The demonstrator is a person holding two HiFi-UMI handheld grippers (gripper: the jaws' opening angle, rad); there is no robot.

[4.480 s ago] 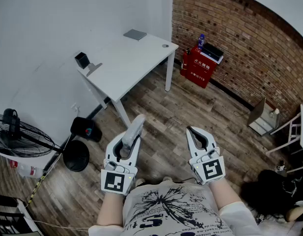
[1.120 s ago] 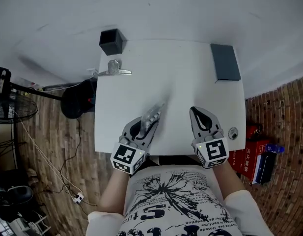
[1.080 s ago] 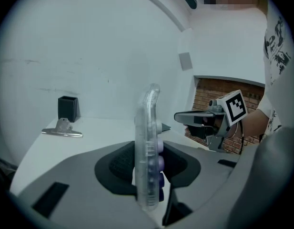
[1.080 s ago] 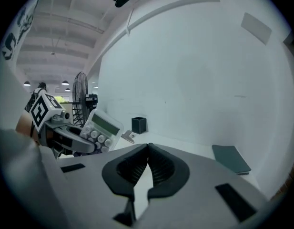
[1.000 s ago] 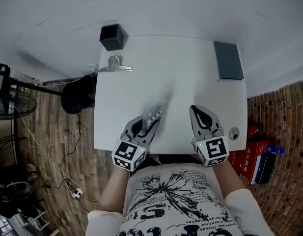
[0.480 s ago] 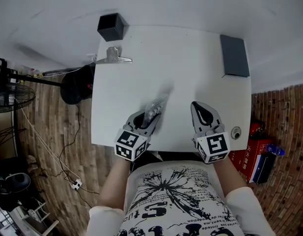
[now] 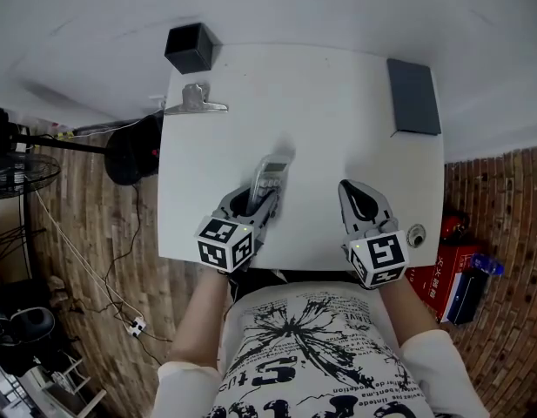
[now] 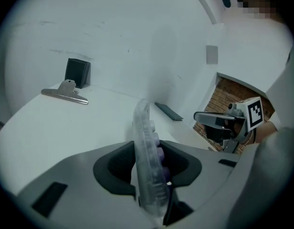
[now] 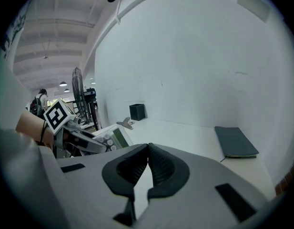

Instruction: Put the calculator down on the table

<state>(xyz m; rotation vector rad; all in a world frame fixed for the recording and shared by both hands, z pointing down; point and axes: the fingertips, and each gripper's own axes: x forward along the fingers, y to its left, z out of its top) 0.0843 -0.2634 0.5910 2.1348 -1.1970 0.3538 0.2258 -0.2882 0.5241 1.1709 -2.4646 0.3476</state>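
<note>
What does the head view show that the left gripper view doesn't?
Only the head view: the brown wooden floor, the person's white printed T-shirt and a small round metal thing near the table's corner.
Only the left gripper view: the clear plastic calculator edge-on, purple keys showing, between the jaws of the left hand-held gripper, which have just been opening.
Both: that calculator, the white table, small black box, silver metal clip, dark grey notebook and right hand-held gripper.
</note>
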